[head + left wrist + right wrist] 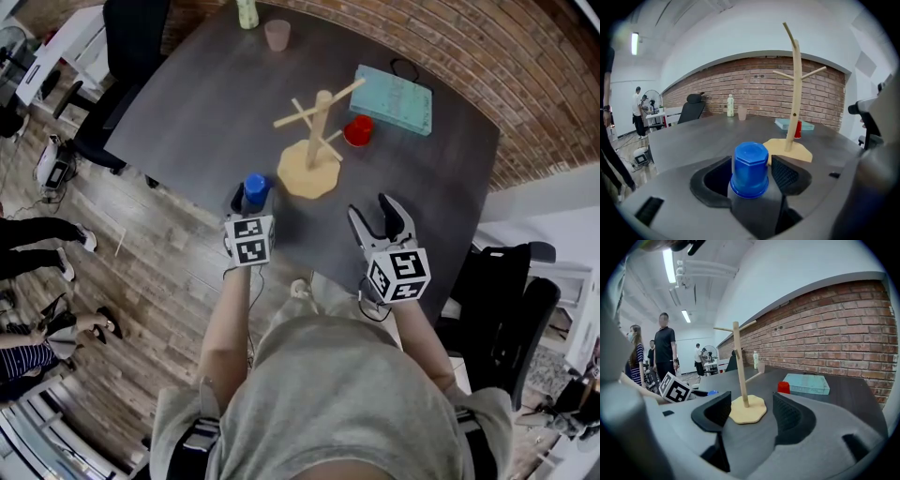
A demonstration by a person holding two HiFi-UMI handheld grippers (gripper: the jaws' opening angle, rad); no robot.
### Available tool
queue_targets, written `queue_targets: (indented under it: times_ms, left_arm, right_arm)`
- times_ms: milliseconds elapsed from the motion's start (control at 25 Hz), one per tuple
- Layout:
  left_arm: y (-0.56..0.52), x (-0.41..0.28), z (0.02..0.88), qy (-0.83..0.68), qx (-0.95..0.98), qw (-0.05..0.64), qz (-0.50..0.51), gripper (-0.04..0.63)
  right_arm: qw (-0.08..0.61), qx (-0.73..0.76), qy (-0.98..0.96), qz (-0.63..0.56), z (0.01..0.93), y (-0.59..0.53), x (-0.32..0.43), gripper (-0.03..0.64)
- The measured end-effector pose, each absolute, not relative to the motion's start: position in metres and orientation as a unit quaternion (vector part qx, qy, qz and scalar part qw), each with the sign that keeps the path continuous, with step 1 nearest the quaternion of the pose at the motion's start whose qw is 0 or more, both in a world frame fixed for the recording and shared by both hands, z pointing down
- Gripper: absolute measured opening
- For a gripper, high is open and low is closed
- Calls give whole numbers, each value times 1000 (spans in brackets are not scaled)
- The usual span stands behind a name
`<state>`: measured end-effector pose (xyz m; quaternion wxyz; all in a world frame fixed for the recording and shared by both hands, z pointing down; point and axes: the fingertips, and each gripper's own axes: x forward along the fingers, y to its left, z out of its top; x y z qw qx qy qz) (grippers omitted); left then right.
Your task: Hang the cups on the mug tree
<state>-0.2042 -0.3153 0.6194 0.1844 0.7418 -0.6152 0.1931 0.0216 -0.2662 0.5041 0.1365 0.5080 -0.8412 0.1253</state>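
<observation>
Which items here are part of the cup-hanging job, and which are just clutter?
Job: mug tree, blue cup, red cup, possibly the pink cup.
Clutter: bottle, teal book, office chair.

No text, label or number can be read anywhere

Bottle [247, 13] top beyond the upper edge

The head view looks steeply down on the dark counter [206, 112] from above the person [356, 394]. Both gripper views sit low at its near edge, facing across it towards the brick wall [754, 89]. All three share the mug tree [321, 131].
</observation>
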Motion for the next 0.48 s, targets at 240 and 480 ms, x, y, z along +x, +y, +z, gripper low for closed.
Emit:
queue_targets:
  times_ms: [240, 480]
  left_arm:
    - [-323, -206, 621, -623, 739, 173, 190, 218]
    - [-324, -202, 614, -615, 744, 177, 192, 216]
  right_arm:
    - [136, 507, -841, 128, 507, -267, 24, 273]
    - [132, 506, -843, 128, 505, -270, 25, 273]
